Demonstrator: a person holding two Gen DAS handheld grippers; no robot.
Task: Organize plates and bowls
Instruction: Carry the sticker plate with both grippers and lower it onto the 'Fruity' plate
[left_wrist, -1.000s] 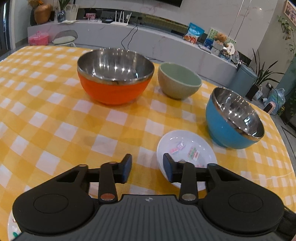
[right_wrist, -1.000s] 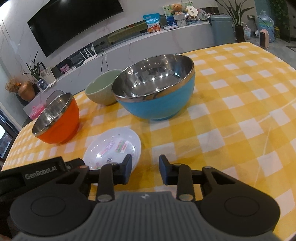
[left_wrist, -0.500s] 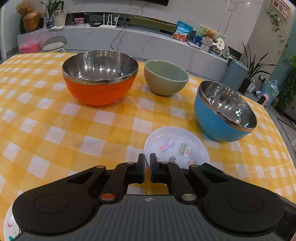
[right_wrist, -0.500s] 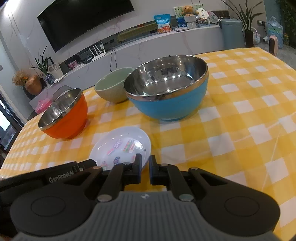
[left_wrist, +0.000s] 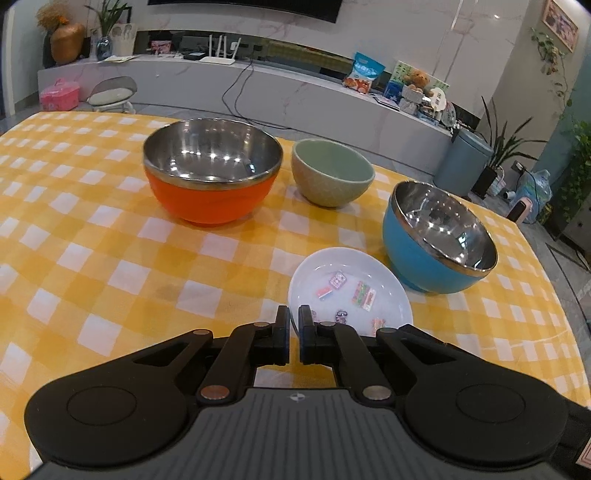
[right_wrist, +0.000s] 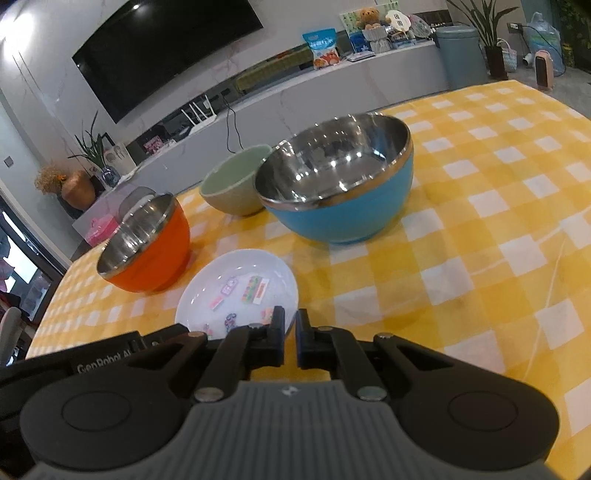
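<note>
Three bowls (left_wrist: 212, 173) crowd a yellow checked tablecloth (left_wrist: 92, 236).

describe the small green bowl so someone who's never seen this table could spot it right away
On the table with the yellow and white checked cloth, look to the far edge, towards the long white TV counter. The small pale green ceramic bowl stands there between the big orange steel-lined bowl and the big blue steel-lined bowl. It is the smallest bowl, matte, with no shiny metal inside.

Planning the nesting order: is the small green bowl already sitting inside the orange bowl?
No, the green bowl stands on the checked tablecloth beside the orange bowl, whose steel inside shows nothing in it.
</note>
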